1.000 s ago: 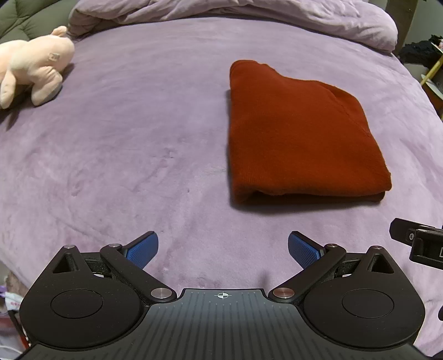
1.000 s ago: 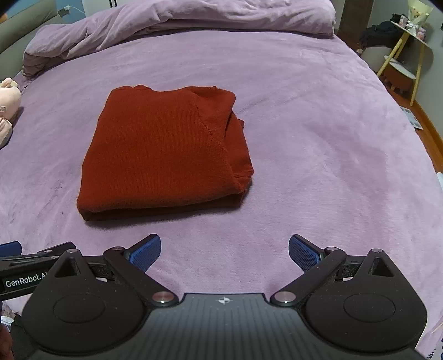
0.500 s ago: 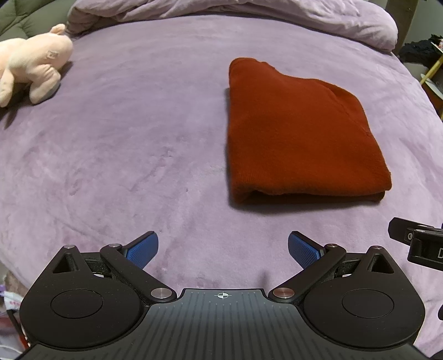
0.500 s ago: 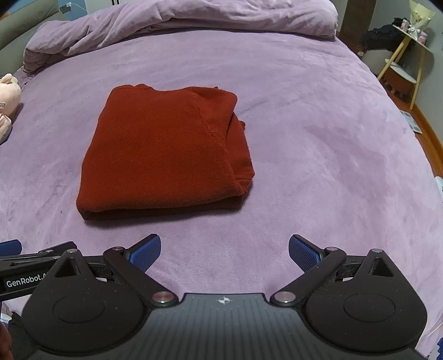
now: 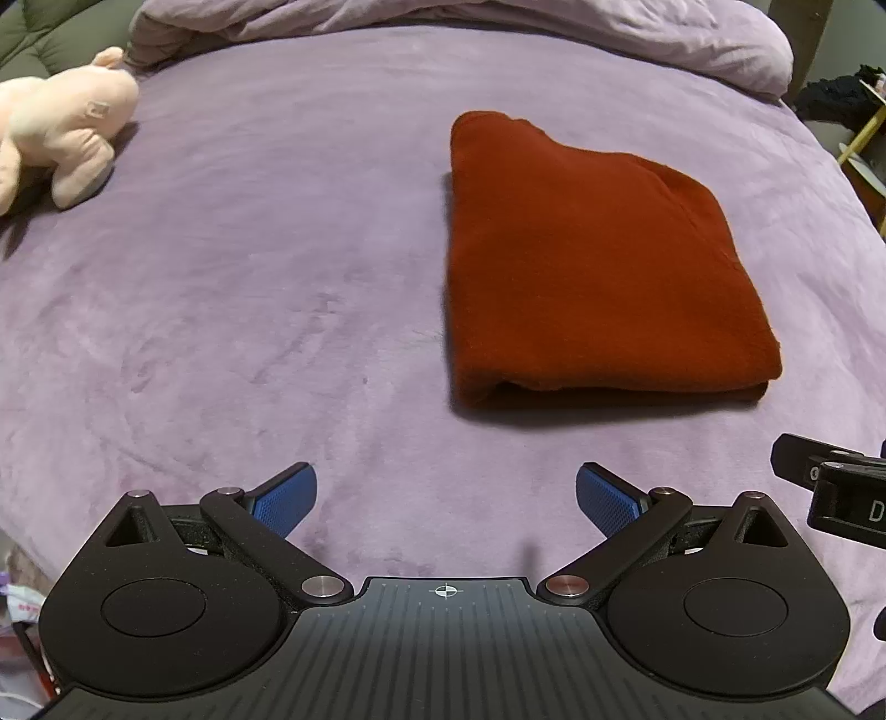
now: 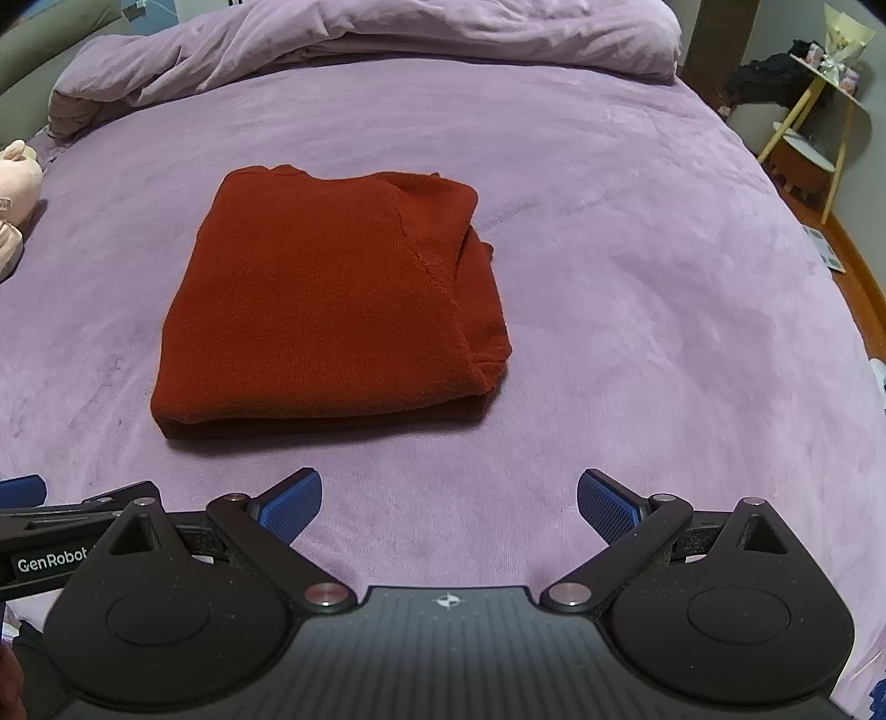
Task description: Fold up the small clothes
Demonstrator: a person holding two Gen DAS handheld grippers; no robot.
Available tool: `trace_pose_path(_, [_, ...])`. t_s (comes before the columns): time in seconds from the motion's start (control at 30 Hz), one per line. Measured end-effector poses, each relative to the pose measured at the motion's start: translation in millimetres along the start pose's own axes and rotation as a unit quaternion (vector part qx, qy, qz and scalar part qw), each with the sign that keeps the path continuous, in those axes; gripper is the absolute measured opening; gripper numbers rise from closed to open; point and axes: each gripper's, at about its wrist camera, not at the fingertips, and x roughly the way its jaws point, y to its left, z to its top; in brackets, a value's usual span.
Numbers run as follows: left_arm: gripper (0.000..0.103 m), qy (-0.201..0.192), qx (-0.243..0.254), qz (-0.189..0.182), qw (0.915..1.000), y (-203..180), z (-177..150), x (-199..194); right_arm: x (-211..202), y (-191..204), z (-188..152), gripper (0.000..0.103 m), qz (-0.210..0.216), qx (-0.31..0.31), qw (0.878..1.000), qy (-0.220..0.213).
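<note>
a rust-red folded garment (image 5: 598,277) is laid flat on the purple bedspread (image 5: 249,288), its folded edge turned toward the cameras. from the left gripper (image 5: 446,498) it is seen at about 1 o'clock, well apart from the blue fingertips (image 5: 285,498) — nothing is held, and the jaws are spread wide. from the right gripper (image 6: 448,501) the garment (image 6: 326,310) is seen at about 11 o'clock, likewise untouched; these jaws are also spread wide and empty, with bare bedspread (image 6: 637,277) between them. a pink plush toy (image 5: 55,144) is found at 10 o'clock in the left view, far from the garment. a bunched purple duvet (image 6: 387,39) is piled at 12 o'clock — beyond the garment. the two grippers are held side by side at the near edge of the bed.
</note>
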Motion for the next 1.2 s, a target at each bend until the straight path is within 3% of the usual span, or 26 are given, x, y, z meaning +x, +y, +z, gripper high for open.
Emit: trace_pose_path(1.2, [0.103,-0.006,0.019,0.006,0.9998,-6.9,1.1,2.9,7.6,-4.3,1.4,0.099,-0.004,-0.001,1.000,0.008])
